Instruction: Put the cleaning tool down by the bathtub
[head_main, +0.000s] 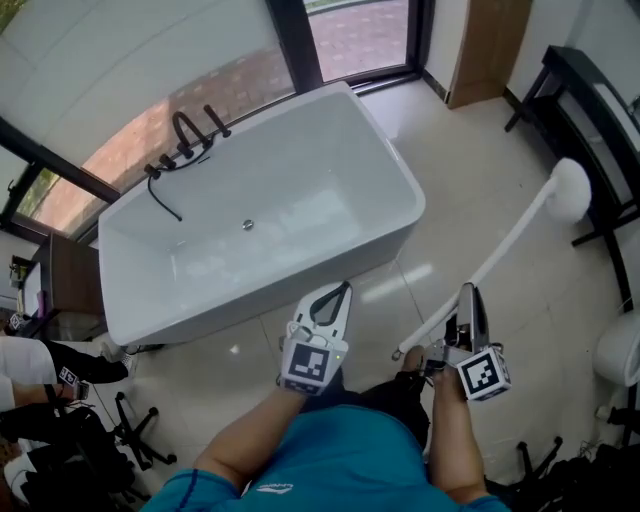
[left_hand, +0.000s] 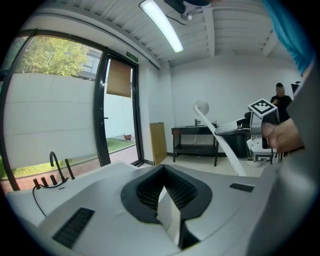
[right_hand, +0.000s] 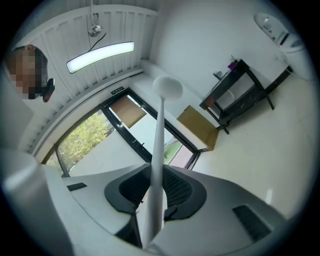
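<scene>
The white bathtub (head_main: 400, 175) lies ahead on the floor, with a black faucet (head_main: 185, 135) at its far left corner. My right gripper (head_main: 468, 295) is shut on the thin handle of the white cleaning tool (head_main: 500, 255). The tool slants up to the right, away from the tub, and ends in a round head (head_main: 570, 188). In the right gripper view the handle (right_hand: 160, 150) runs straight out from between the jaws of the right gripper (right_hand: 155, 172). My left gripper (head_main: 343, 290) points at the tub's near wall, shut and holding nothing. The left gripper view shows the tool (left_hand: 220, 137) off to the right.
A black table (head_main: 590, 110) stands along the right wall, with a white fixture (head_main: 620, 345) below it. Tripod legs (head_main: 130, 430) and a person's shoes (head_main: 60, 365) are at the lower left. A wooden panel (head_main: 490, 40) leans by the glass doors. A person (left_hand: 280, 95) stands far back.
</scene>
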